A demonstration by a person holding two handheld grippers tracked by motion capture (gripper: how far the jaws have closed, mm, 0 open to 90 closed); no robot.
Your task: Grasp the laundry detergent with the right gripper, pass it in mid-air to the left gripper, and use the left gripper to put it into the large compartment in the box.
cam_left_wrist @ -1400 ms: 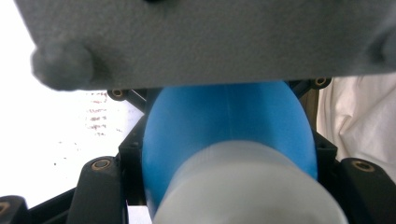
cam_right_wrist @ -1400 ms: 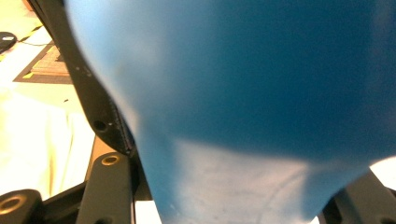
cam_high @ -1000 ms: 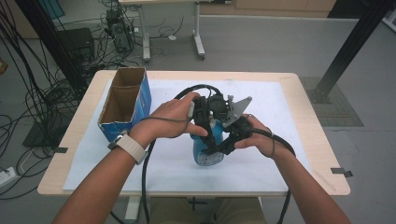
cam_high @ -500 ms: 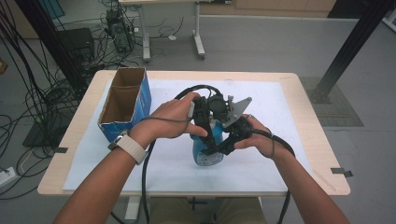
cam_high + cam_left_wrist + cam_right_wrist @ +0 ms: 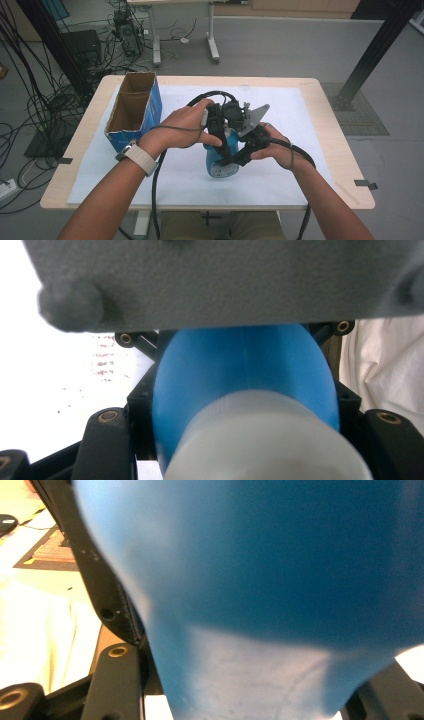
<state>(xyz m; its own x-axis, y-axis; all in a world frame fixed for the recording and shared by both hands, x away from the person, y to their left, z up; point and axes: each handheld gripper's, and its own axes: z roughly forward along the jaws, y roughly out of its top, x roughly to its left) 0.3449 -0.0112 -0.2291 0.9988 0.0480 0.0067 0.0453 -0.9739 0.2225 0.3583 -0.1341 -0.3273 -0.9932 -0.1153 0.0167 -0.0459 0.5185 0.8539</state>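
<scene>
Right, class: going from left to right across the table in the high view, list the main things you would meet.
Open cardboard box → person's left hand → blue bottle → person's right hand.

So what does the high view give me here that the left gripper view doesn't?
High view: the open blue cardboard box at the table's left, both hands, and the left gripper and right gripper clamped from either side on the upright blue plastic bottle.
Left gripper view: the bottle's pale, blurred end close up, and a grey plate overhead.
Both: the blue bottle and the white sheet covering the table.
</scene>
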